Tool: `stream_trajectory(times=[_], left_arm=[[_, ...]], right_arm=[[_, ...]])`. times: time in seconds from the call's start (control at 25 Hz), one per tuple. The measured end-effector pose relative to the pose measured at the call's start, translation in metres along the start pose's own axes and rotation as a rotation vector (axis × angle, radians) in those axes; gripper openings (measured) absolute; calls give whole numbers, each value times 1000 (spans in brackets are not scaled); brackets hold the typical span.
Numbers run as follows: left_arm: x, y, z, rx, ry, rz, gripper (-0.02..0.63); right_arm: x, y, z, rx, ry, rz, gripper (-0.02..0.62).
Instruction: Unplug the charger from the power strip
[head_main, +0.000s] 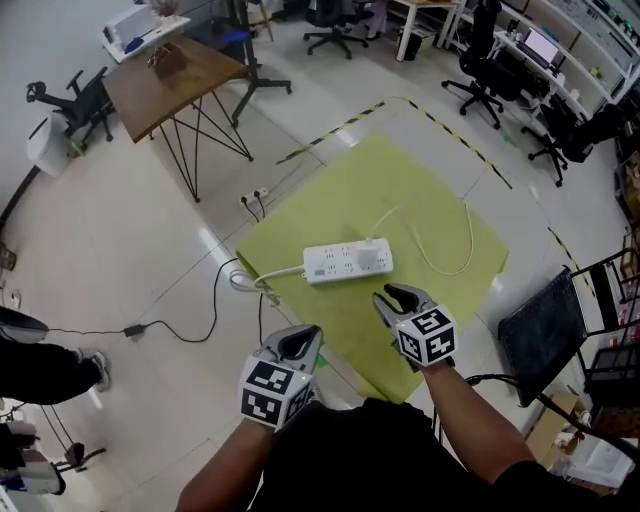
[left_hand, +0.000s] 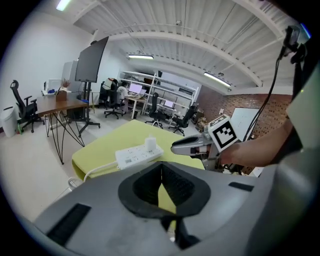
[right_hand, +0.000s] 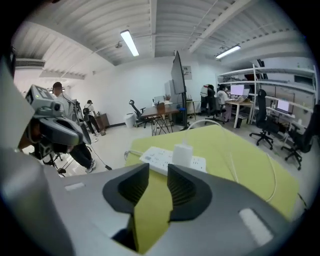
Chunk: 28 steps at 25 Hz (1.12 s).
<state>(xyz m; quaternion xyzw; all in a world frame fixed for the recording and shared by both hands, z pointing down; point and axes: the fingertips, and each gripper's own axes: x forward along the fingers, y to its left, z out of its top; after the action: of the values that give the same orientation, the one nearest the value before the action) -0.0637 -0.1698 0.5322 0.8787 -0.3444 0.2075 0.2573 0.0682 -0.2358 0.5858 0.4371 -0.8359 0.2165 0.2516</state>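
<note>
Clearly the charger (head_main: 372, 258) is still plugged into the strip (head_main: 335, 265) mid-desk (head_main: 330, 200), and both grippers are short of it. The fingers of the right gripper (head_main: 398, 298) stand slightly apart and empty; those of the left gripper (head_main: 297, 342) are closed on nothing. The strip lies loose, so a pull without the left pinning it would likely lift or drag it. The narrow gap may only knock the charger.

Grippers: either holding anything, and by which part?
Nothing held. Left gripper is shut on nothing; right gripper is open and empty, short of the charger plugged into the power strip.
</note>
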Motion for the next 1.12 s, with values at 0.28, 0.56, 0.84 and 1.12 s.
stream_trajectory(times=[0.28, 0.56, 0.84, 1.12], left_arm=[[0, -1, -11, -11, 34, 19, 8], [-4, 4, -12, -29, 35, 39, 8], [-7, 11, -23, -55, 54, 59, 8], [-12, 11, -22, -72, 49, 69, 8]], right_arm=[[54, -48, 2, 148, 30, -82, 257], [91, -59, 11, 134, 42, -102, 313], [110, -61, 13, 83, 61, -119, 313], [112, -66, 16, 59, 73, -133, 272]])
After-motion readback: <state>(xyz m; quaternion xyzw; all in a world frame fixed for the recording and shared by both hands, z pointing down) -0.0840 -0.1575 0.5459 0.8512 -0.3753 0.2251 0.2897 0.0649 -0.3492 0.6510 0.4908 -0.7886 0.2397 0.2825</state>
